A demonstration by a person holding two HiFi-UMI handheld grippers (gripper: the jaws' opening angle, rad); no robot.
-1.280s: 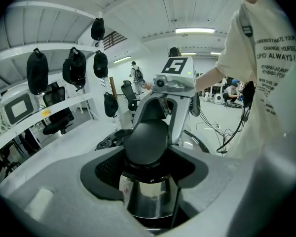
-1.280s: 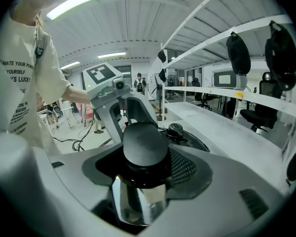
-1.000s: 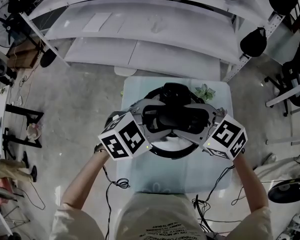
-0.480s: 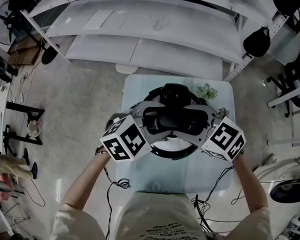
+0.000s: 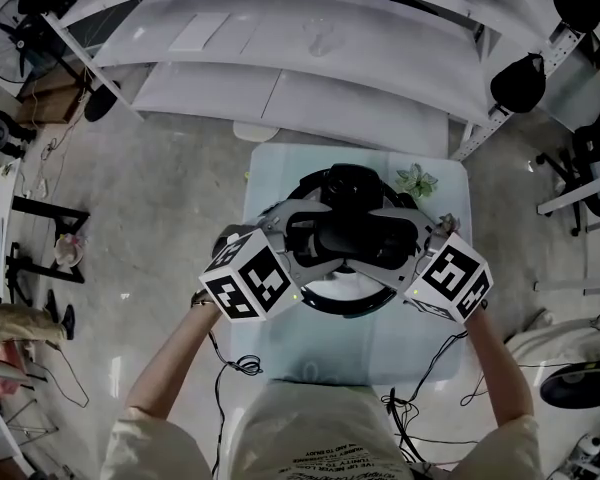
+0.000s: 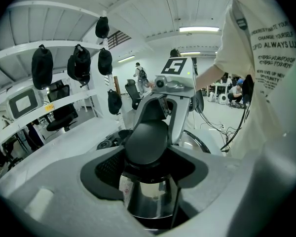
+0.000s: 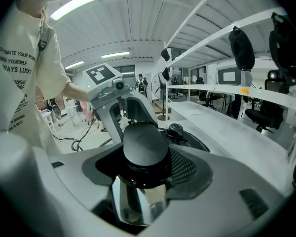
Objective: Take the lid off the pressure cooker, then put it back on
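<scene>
1. Since it carries the pressure cooker (image 5: 345, 306) centrally, the small table (image 5: 280, 353) leaves a bare margin at every edge, widest toward the person (image 5: 310, 438).
2. Shelving (image 5: 310, 103) stands beyond; upward room looks free for lifting.
3. Left gripper (image 5: 305, 243) and right gripper (image 5: 395, 248) oppose each other, jaws clamped on the black lid handle (image 6: 145, 142), presumably sharing the load.
4. Whether lifting has begun cannot be told.

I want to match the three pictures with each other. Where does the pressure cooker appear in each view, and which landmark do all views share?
Head view: the pressure cooker is at the centre, on the small table.
Left gripper view: bottom centre; its black handle sits between the fingers.
Right gripper view: bottom centre; the other black handle fills the middle.
Shared landmark: the white rack with hanging black caps.
</scene>
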